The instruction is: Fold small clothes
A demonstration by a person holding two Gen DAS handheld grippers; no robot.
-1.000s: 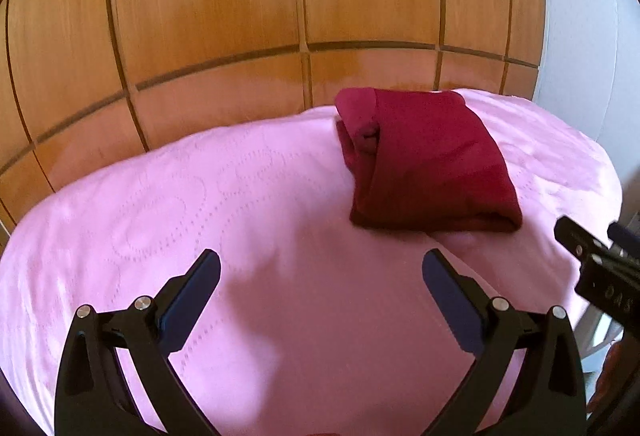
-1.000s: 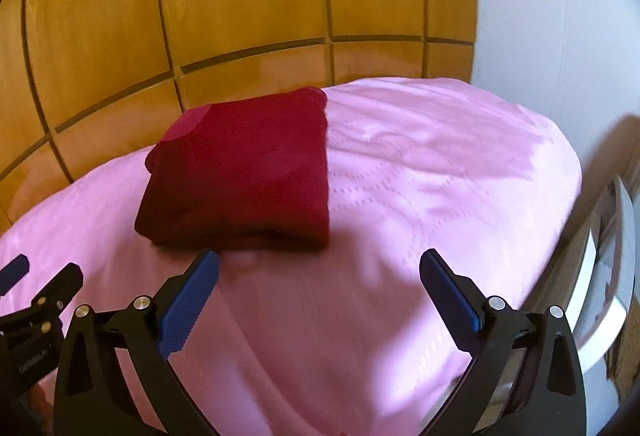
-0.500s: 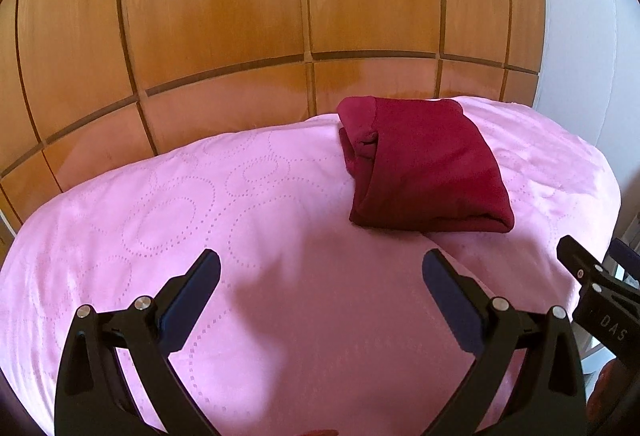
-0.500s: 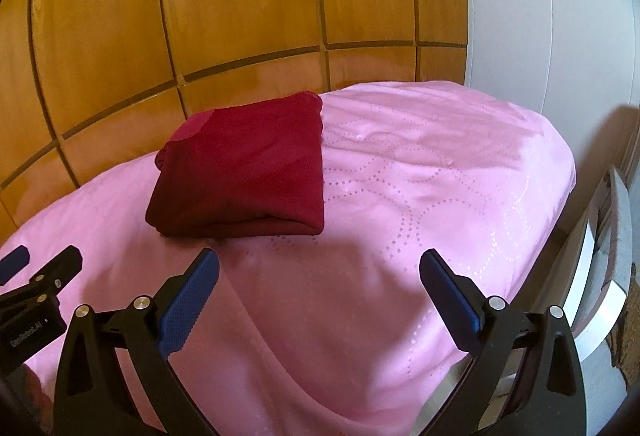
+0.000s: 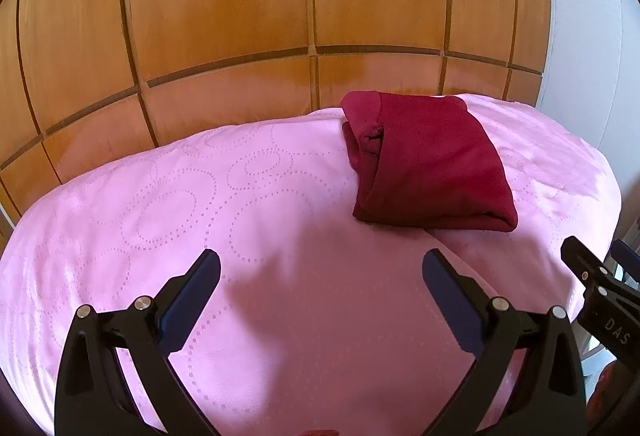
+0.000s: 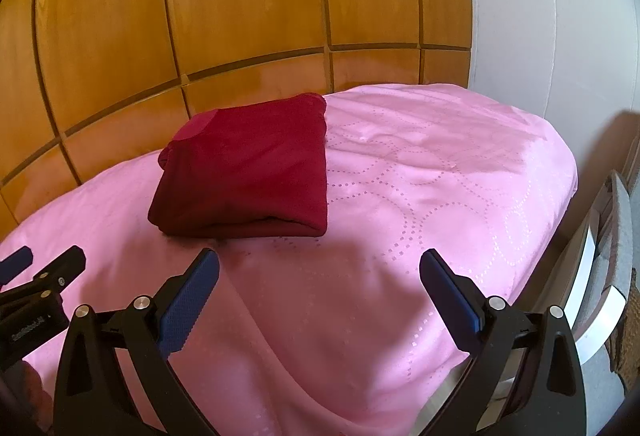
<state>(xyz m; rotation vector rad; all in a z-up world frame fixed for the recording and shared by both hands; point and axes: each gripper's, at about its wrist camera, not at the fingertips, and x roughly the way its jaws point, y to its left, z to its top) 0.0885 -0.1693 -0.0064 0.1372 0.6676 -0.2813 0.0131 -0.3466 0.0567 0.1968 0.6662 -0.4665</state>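
From the left wrist, the left gripper [image 5: 320,272] hangs above the pink bedspread [image 5: 248,220] with its blue-padded fingers [image 5: 192,296] spread wide and nothing between them. The dark red garment [image 5: 430,163], folded into a compact block, lies on the far right part of the bed, close to the wooden panelled wall [image 5: 280,15]. The other gripper's tips poke in at the right edge (only partly visible).

From the right wrist, the right gripper [image 6: 319,272] is likewise wide apart and empty, hovering over the bedspread [image 6: 420,203]. The folded garment [image 6: 252,171] sits ahead and slightly left, just beyond the left finger, apart from it. A white chair [image 6: 600,276] stands beside the bed on the right.
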